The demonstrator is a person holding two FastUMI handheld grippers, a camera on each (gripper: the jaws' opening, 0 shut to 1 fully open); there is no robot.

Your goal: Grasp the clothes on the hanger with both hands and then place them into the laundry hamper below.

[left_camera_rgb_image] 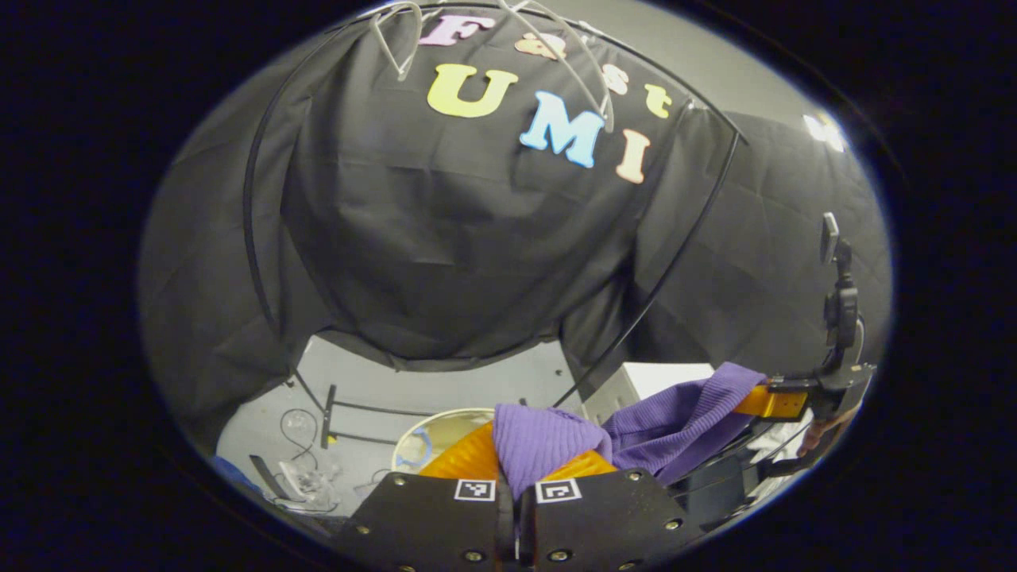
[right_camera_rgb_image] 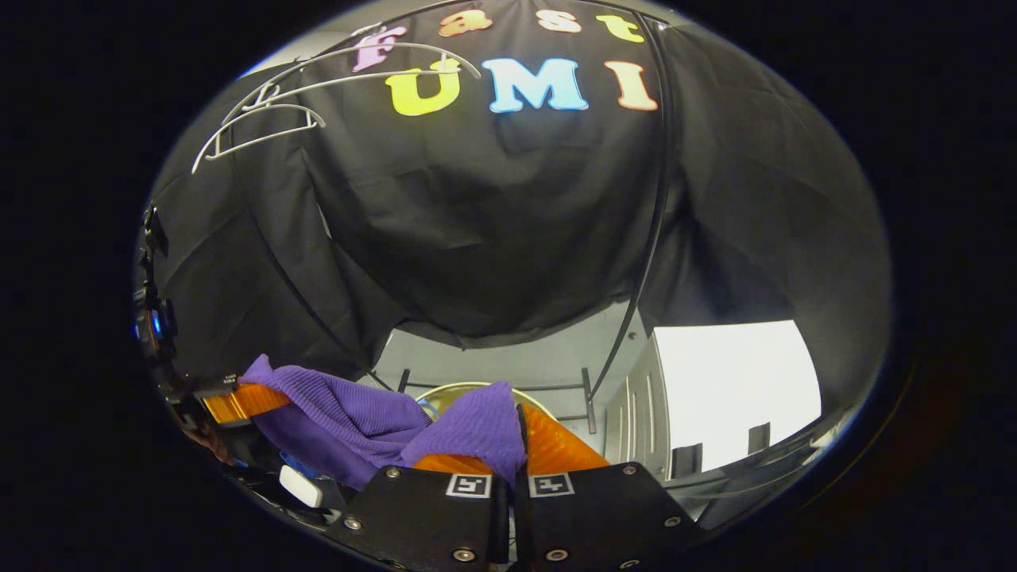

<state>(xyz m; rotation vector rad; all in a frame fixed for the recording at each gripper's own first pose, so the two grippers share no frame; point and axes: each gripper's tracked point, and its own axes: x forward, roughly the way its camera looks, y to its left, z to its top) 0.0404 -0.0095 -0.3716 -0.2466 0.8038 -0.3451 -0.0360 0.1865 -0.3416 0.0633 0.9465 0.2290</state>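
- Left gripper (left_camera_rgb_image: 516, 469) clamped on one end of the purple knit garment (left_camera_rgb_image: 675, 421); cloth bunches up between both fingers at the near edge of the left gripper view.
- Right gripper (right_camera_rgb_image: 515, 453) clamped on the other end of the same garment (right_camera_rgb_image: 349, 421); fold pinched between its fingers.
- Garment stretches as a sagging band between the two grippers, off the hangers, hanging in open air.
- In the left gripper view the right gripper (left_camera_rgb_image: 783, 401) shows far right, cloth end held in it, a hand (left_camera_rgb_image: 822, 433) just under it.
- In the right gripper view the left gripper (right_camera_rgb_image: 238, 403) shows far left, holding the cloth end.
- Bare wire hangers (right_camera_rgb_image: 262, 119) up high on the rail, well apart from the garment; also seen at (left_camera_rgb_image: 397, 40).
- Round hamper rim (left_camera_rgb_image: 433, 433) below and just beyond the cloth, partly hidden by it; also at (right_camera_rgb_image: 453, 393).
- Grey floor (left_camera_rgb_image: 445, 381) open around the hamper; white cabinet (right_camera_rgb_image: 715, 389) to the right, near the hamper.
- Thin black rack poles (left_camera_rgb_image: 675, 262) run down to the floor beside the hamper.
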